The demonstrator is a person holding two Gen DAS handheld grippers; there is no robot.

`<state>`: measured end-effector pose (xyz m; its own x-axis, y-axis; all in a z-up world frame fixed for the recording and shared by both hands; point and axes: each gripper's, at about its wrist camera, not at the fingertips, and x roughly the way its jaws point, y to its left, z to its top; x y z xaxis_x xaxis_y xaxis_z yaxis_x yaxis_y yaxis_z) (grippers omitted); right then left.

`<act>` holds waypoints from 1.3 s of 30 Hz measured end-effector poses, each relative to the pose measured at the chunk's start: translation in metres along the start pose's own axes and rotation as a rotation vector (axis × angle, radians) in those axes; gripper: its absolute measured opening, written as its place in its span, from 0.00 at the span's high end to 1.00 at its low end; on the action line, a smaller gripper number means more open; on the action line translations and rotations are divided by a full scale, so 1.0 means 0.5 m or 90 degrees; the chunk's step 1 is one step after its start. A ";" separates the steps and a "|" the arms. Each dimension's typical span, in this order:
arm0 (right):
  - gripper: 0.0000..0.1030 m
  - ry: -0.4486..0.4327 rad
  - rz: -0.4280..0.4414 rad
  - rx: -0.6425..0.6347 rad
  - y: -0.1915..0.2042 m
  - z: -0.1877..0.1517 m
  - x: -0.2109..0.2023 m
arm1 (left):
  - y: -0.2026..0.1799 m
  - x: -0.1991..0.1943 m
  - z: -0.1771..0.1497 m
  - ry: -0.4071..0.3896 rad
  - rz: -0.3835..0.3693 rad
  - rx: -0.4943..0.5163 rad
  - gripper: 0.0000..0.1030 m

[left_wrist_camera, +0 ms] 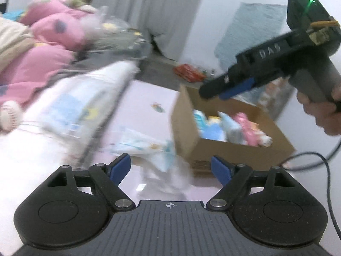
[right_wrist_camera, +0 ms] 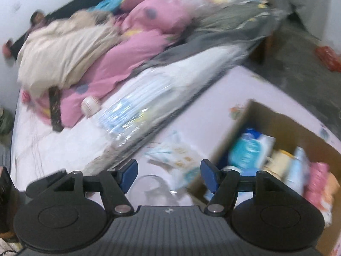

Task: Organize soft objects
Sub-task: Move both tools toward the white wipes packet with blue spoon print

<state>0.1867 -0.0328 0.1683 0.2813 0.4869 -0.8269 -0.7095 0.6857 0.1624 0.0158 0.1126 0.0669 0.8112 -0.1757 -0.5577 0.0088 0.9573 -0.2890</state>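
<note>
Right now both grippers are empty: the left gripper (left_wrist_camera: 170, 167) has its jaws wide with nothing between the blue pads, and the right gripper (right_wrist_camera: 169, 173) stands at a narrower gap, also holding nothing. From the left wrist view the right gripper (left_wrist_camera: 232, 87) hangs above the near rim of the box (left_wrist_camera: 185, 132), a hand (left_wrist_camera: 319, 115) on its handle. Soft packs already fill the box (right_wrist_camera: 253, 115), blue and pink ones crowded toward its far side. One pack (left_wrist_camera: 145, 145) lies loose on the pale mat (left_wrist_camera: 149, 98), just beside the box wall, and a big clear-wrapped bundle (right_wrist_camera: 149, 98) slopes along the bed edge near it. As I judge it, the main risk is a miss or a snag: both views are smeared, so a quick reach for the loose pack (right_wrist_camera: 177, 155) could catch only its thin wrapper and let it slip out, or knock the box wall and shove it aside. The cable (left_wrist_camera: 326, 170) trailing at the right might also hook on a box corner. Open room is best over the mat between bundle and box; the bed side is crowded with the pink quilt (left_wrist_camera: 49, 59) and offers little clearance, while the box leaves only a small free gap at its near end.
</note>
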 end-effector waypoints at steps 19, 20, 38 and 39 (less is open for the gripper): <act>0.52 0.249 -0.056 -0.178 0.127 0.052 0.379 | 0.098 0.087 -0.009 0.064 0.023 -0.062 0.32; 0.53 0.257 -0.063 -0.180 0.125 0.048 0.389 | 0.099 0.088 -0.010 0.066 0.022 -0.064 0.32; 1.00 0.108 -0.083 -0.173 0.096 0.046 0.315 | 0.102 0.079 -0.005 0.037 0.019 -0.072 0.30; 1.00 0.096 -0.075 -0.164 0.091 0.050 0.304 | 0.100 0.077 -0.005 0.032 0.019 -0.070 0.30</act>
<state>0.2131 0.0859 0.0636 0.2863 0.3127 -0.9057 -0.8233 0.5638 -0.0657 0.0461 0.1531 0.0291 0.7796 -0.1623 -0.6049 -0.0813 0.9315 -0.3546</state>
